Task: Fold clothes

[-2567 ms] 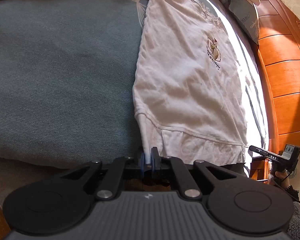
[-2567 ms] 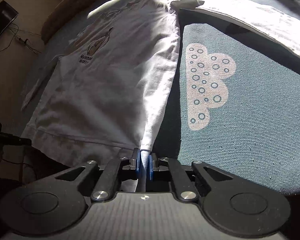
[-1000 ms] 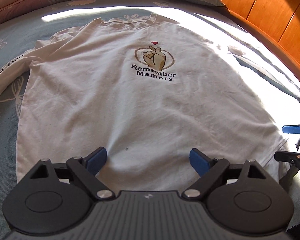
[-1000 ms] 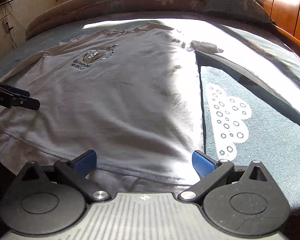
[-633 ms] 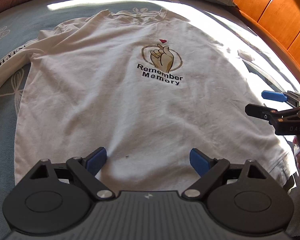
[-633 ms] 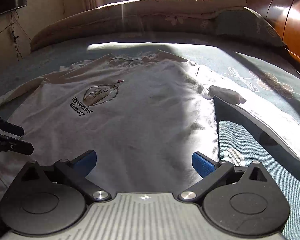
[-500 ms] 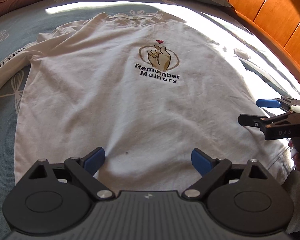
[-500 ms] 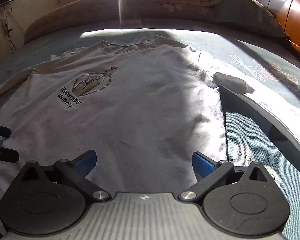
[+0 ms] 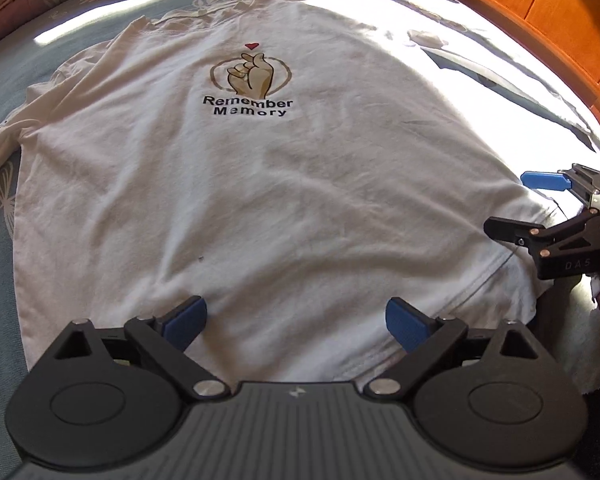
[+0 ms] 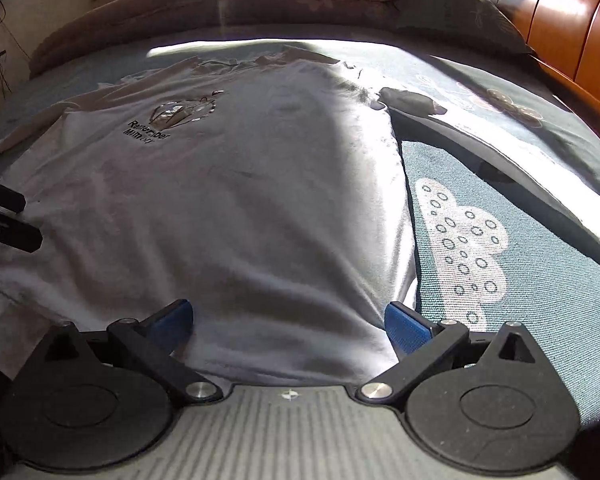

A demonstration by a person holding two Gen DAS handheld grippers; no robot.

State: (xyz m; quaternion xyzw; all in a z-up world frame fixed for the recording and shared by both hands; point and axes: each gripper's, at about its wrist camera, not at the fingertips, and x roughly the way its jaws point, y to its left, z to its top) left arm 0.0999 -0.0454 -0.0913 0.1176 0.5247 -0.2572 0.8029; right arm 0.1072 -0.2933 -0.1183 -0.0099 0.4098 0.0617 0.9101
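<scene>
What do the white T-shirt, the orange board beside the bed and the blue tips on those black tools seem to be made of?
White T-shirt: soft matte knit, probably cotton; it creases and has a stitched hem. Orange board beside the bed: panelled wood, glossy and likely varnished; it shows bright glare. Blue tips: ribbed matte pads, rubber or plastic, hard to tell which.

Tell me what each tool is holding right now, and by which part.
Nothing is held. The left tool is opening above the white T-shirt, nothing between its pads; the right tool is open over the hem.
</scene>
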